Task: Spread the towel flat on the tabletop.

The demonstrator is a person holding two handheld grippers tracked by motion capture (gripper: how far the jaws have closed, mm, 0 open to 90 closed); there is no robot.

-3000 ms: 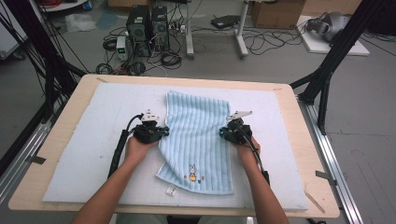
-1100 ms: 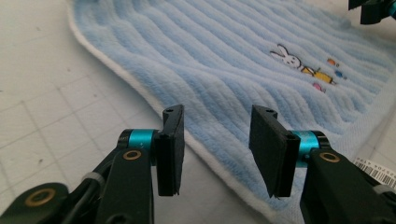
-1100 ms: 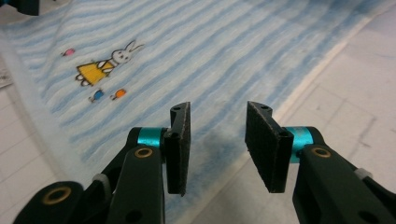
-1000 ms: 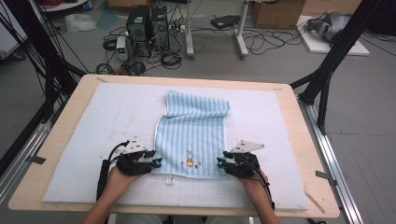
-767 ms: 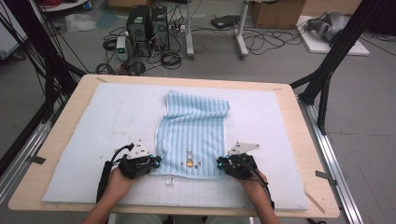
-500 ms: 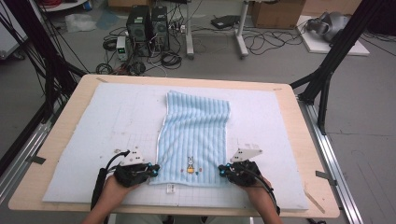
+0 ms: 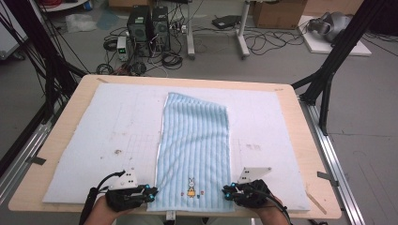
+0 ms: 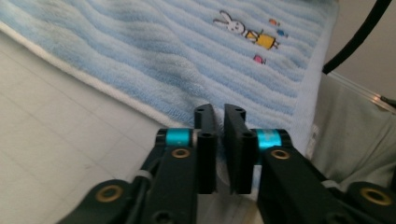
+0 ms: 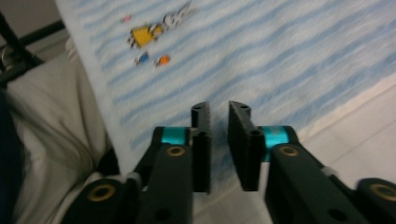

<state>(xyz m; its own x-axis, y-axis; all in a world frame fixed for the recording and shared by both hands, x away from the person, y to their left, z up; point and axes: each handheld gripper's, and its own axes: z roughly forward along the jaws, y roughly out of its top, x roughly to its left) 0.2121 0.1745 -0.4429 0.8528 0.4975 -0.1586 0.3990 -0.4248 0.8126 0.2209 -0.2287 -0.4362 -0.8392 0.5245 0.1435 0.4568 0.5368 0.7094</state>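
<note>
A light blue striped towel (image 7: 195,140) lies flat and lengthwise on the white mat (image 7: 103,126), with a small rabbit picture (image 7: 191,186) near its near edge. My left gripper (image 7: 152,191) sits at the towel's near left corner and my right gripper (image 7: 225,191) at its near right corner. In the left gripper view the jaws (image 8: 219,112) have just been opening and stand a narrow gap apart with nothing between them, the towel (image 8: 187,56) just beyond the tips. In the right gripper view the jaws (image 9: 219,108) have also just been opening and grip nothing, above the towel (image 9: 261,51).
The mat covers a wooden table (image 7: 61,136), and the towel's near edge reaches almost to the table's front edge. A small white label (image 7: 170,216) hangs from that edge. The person's clothing (image 8: 355,135) is close behind the grippers. Black frame legs and cables stand beyond the table.
Both hands have drawn back toward the near table edge, pulling the towel's near end with them until it lies stretched out flat. Both grippers' jaws have parted from the towel's corners.
</note>
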